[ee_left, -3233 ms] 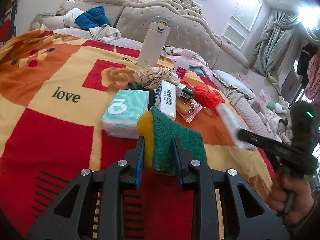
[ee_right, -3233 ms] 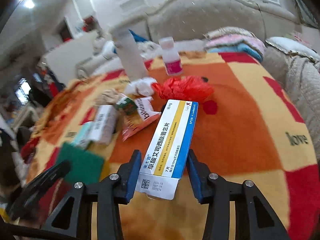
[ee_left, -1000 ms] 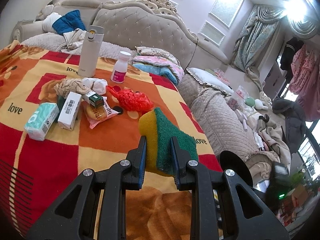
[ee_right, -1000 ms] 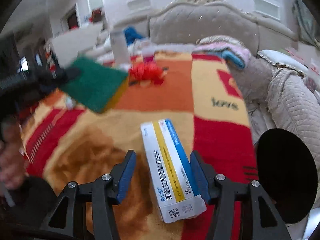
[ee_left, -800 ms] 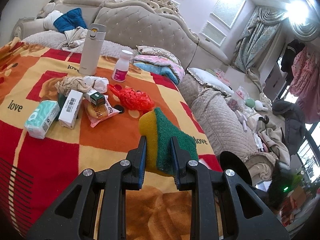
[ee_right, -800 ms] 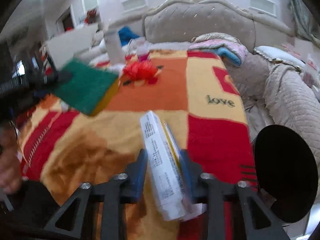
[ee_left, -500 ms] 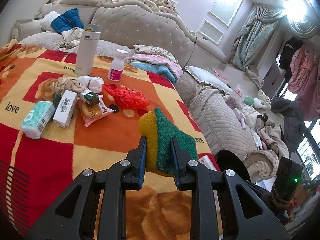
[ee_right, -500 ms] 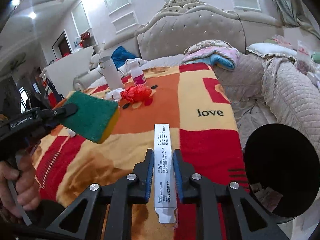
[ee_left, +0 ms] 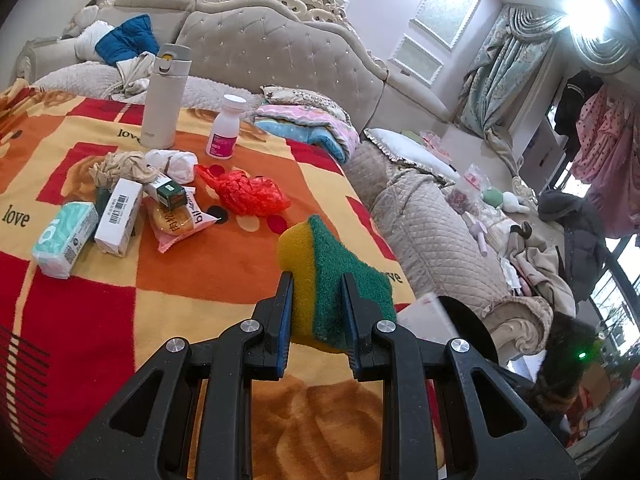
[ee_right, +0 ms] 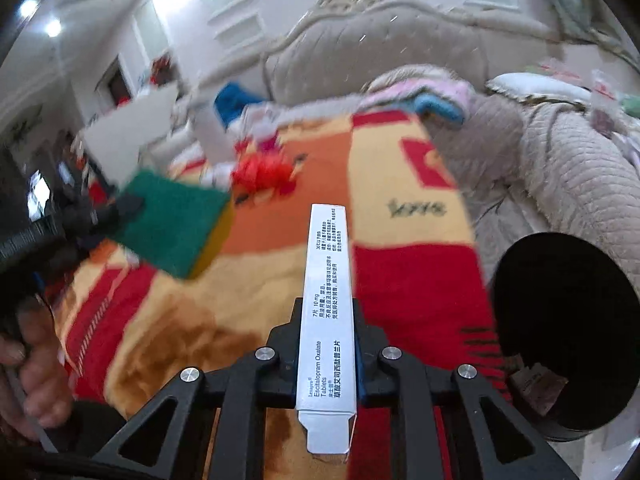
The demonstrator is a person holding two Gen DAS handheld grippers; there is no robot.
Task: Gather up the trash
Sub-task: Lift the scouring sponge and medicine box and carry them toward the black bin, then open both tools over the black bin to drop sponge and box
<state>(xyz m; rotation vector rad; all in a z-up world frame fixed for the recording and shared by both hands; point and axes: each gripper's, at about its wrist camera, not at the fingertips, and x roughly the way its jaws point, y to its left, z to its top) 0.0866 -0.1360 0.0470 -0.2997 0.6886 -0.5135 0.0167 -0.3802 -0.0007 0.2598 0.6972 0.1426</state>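
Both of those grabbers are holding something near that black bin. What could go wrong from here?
The right hand-held gripper pinches the medicine box by its thin edges; it might twist or slip before reaching the black bin. The left hand-held gripper squeezes a soft sponge, which could spring out. The bin stands off the blanket's edge, so a short drop could miss it.

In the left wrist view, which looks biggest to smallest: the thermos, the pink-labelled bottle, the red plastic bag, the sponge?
1. Sponge, though it is nearest.
2. Thermos.
3. Red plastic bag.
4. Pink-labelled bottle.
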